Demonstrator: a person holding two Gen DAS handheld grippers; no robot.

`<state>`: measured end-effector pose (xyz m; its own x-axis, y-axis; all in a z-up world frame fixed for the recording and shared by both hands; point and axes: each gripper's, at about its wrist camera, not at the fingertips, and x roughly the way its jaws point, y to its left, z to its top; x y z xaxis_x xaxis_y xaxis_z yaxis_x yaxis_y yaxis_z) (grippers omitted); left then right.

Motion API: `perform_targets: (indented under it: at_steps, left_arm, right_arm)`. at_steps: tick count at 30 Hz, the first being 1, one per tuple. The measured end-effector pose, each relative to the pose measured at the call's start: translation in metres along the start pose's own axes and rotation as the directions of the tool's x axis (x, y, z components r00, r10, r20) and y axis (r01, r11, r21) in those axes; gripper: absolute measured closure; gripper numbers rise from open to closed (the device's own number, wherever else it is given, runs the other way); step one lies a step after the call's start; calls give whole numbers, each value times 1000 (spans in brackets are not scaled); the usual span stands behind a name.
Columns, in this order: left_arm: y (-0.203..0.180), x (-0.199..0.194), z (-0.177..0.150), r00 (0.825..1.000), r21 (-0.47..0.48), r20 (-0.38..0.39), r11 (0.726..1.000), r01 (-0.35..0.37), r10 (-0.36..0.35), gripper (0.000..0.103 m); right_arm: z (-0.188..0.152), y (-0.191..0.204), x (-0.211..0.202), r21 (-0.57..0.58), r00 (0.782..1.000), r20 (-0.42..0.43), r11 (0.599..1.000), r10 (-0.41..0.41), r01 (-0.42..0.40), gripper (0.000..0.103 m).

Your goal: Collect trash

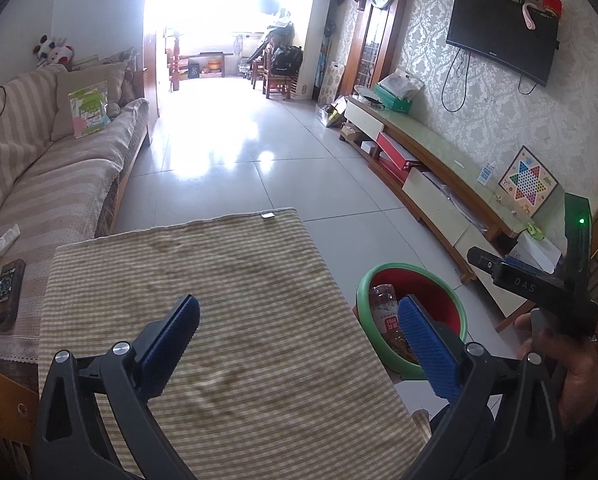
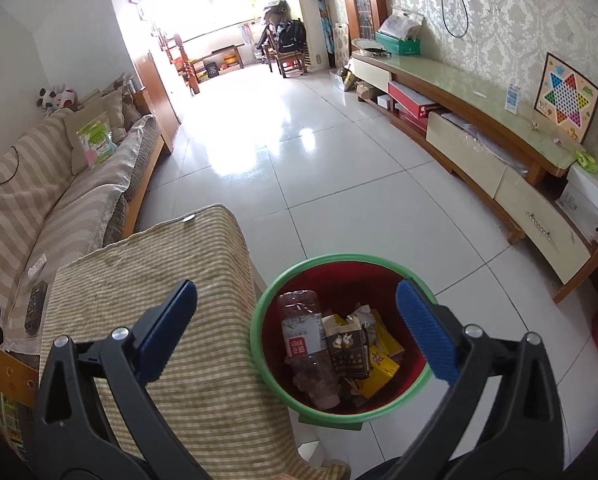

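Inside red bin (image 2: 341,276): crushed bottle (image 2: 305,344), yellow cartons (image 2: 381,368), wrappers.

"DAS" on right gripper (image 1: 484,263) body; maybe "1983" on bottle (image 1: 388,317) label.

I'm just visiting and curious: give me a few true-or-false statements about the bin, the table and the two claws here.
1. The bin holds a plastic bottle. True.
2. The left claw is clamped on a bottle. False: it is open and holds nothing.
3. The bin stands on the striped cloth. False: it stands on the floor beside it.
4. The right claw is open. True.
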<state>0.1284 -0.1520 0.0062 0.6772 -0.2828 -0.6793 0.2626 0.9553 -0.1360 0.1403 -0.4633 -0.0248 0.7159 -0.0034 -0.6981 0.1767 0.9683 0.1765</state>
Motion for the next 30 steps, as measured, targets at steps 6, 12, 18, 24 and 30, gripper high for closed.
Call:
perform_targets:
  at_steps: [6, 12, 18, 24, 30]
  left_arm:
    - [36, -39, -7, 996, -33, 36, 996, -84, 86, 8]
    - [77, -74, -19, 977, -96, 70, 976, -196, 203, 8]
    - [100, -104, -33, 948, -105, 147, 958, -268, 282, 8]
    - [108, -128, -45, 929, -99, 162, 942, -321, 333, 8]
    - [118, -152, -53, 919, -168, 205, 937, -305, 336, 8]
  right_arm:
    - [-6, 61, -40, -105, 997, 74, 994, 27, -19, 5]
    - [-21, 119, -74, -191, 989, 135, 981, 61, -34, 5]
    - [-36, 161, -95, -231, 981, 142, 968, 131, -96, 5]
    - [-50, 199, -117, -287, 971, 160, 949, 179, -128, 5]
    - [-60, 224, -134, -328, 960, 175, 932, 217, -151, 5]
